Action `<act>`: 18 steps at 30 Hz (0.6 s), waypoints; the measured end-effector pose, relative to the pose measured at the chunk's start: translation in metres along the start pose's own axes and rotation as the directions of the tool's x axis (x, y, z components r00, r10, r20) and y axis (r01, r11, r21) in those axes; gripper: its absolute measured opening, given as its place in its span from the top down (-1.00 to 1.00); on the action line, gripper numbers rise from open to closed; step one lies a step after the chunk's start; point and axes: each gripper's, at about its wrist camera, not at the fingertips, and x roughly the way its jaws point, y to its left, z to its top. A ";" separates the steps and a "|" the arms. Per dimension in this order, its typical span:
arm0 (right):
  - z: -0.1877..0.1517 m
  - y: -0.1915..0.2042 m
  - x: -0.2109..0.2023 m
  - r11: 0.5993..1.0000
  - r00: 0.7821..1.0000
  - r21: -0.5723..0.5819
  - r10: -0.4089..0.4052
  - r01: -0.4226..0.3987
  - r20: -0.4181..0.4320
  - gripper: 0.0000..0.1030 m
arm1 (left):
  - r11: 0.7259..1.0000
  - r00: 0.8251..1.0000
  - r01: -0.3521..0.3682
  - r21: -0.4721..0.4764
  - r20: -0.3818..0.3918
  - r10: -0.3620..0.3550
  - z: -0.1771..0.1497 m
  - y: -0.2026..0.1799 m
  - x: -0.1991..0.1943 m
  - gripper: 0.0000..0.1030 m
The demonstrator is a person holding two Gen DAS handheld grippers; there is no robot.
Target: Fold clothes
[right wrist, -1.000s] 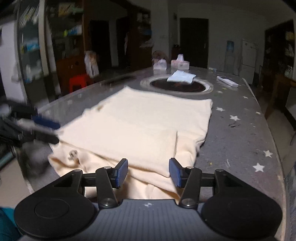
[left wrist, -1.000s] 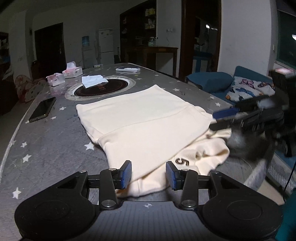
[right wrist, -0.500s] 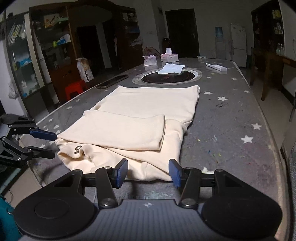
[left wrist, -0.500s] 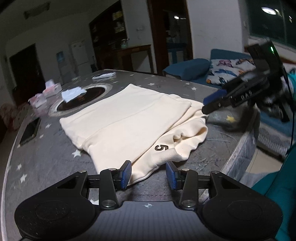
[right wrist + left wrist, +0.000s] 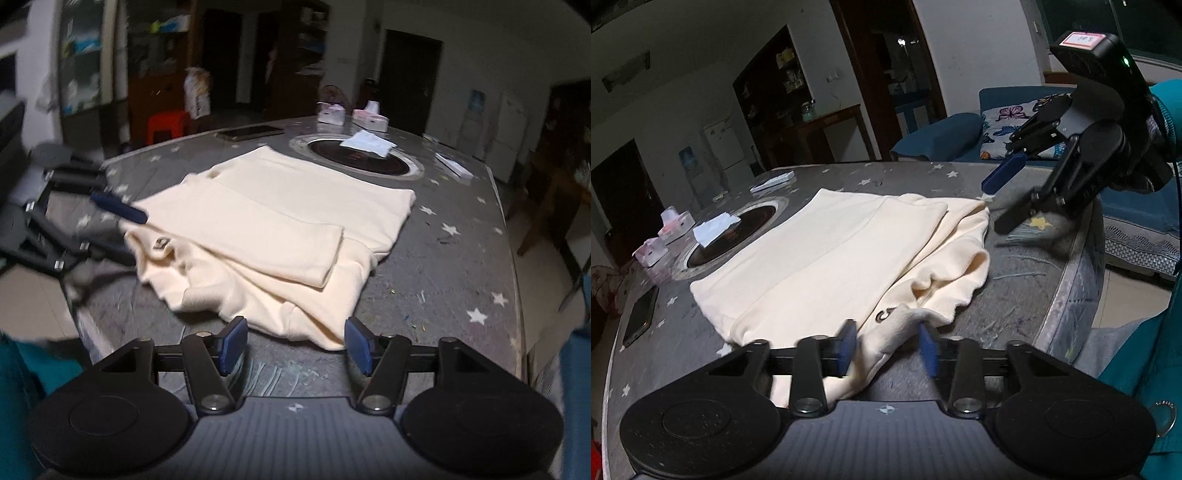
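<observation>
A cream garment (image 5: pixel 849 243) lies folded on the grey star-patterned table (image 5: pixel 1027 280), with a small dark mark (image 5: pixel 884 314) near its front corner. My left gripper (image 5: pixel 886 347) has that corner bunched up between its blue pads, and its jaws are closing on it. From the right wrist the garment (image 5: pixel 295 206) spreads ahead, its near hem just in front of my right gripper (image 5: pixel 295 347), whose jaws are opening with no cloth pressed between them. The right gripper (image 5: pixel 997 199) shows at the garment's other near corner. The left gripper (image 5: pixel 122 229) shows blurred at the left.
A round dark inset (image 5: pixel 735 236) holds white paper (image 5: pixel 714 229). Tissue boxes (image 5: pixel 674 223), a phone (image 5: pixel 639 314) and a white remote (image 5: pixel 774 181) lie farther out. The table edge (image 5: pixel 1075 295) drops off near both grippers. A teal sleeve (image 5: pixel 1145 369) is at right.
The left gripper rolled and sank towards the garment's marked corner, and its jaws narrowed around the cloth. The right gripper's jaws widened and it shifted along the near hem.
</observation>
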 end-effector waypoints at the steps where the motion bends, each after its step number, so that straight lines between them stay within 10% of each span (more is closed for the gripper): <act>1: 0.000 0.003 0.001 1.000 1.000 -0.030 -0.001 0.001 -0.003 -0.23 | 1.000 1.000 0.006 -0.005 0.001 -0.006 0.001 0.001 0.001 0.62; 13: 0.009 0.037 0.019 0.945 0.999 -0.327 0.018 -0.001 0.049 -0.43 | 0.979 0.999 0.037 -0.200 0.040 -0.029 0.023 0.046 0.005 0.84; 18: 0.022 0.034 0.039 0.942 0.997 -0.333 0.063 -0.042 0.053 -0.14 | 0.974 0.998 0.048 -0.223 0.043 -0.039 0.029 0.059 0.011 0.84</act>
